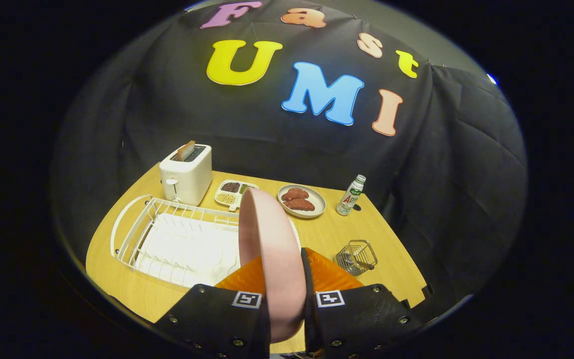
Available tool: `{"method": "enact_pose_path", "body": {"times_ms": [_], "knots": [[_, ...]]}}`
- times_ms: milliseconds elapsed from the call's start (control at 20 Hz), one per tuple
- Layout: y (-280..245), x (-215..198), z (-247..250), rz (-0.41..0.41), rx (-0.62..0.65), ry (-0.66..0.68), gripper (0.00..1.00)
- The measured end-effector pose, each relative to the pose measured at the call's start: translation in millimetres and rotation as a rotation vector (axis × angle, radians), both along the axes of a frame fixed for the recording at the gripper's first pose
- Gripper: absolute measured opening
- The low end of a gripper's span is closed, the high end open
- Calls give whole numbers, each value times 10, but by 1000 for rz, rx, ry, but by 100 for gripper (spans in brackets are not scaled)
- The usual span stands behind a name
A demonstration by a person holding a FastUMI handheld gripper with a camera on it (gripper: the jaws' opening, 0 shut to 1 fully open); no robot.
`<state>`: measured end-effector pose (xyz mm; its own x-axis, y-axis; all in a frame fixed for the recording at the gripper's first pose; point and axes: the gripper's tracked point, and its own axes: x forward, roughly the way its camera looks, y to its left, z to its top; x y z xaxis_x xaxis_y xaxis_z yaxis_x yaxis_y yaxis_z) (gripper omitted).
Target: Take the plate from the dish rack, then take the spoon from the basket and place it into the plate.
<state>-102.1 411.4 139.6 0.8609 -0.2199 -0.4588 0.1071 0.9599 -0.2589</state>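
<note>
Currently the tool (285,294) is clamped on the pink plate (272,249), both fingers pressing its rim; plate stands on edge between them, lifted above the counter (327,234). White dish rack (177,239) sits just left and beyond. Wire basket (357,257) with the spoon (354,259) is near right of the fingers. Toaster (186,174), snack tray (232,192), meat dish (302,200), bottle (351,195) far.

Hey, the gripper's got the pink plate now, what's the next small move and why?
Probably carry the pink plate, clamped on edge between the gripper fingers above the dish rack, toward bare table near the wire basket and lay it flat; the spoon needs somewhere to land.
</note>
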Motion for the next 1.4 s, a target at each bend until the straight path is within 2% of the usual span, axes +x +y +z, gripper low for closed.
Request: {"method": "enact_pose_path", "body": {"times_ms": [300, 600, 1000, 1300, 1400], "knots": [[69, -463, -366, 49, 11, 76, 25], [131, -791, -841, 79, 73, 157, 25], [265, -974, -1371, 59, 351, 229, 25], [546, -983, -1696, 109, 593, 299, 25], [626, -972, -1786, 104, 680, 323, 25]]}}
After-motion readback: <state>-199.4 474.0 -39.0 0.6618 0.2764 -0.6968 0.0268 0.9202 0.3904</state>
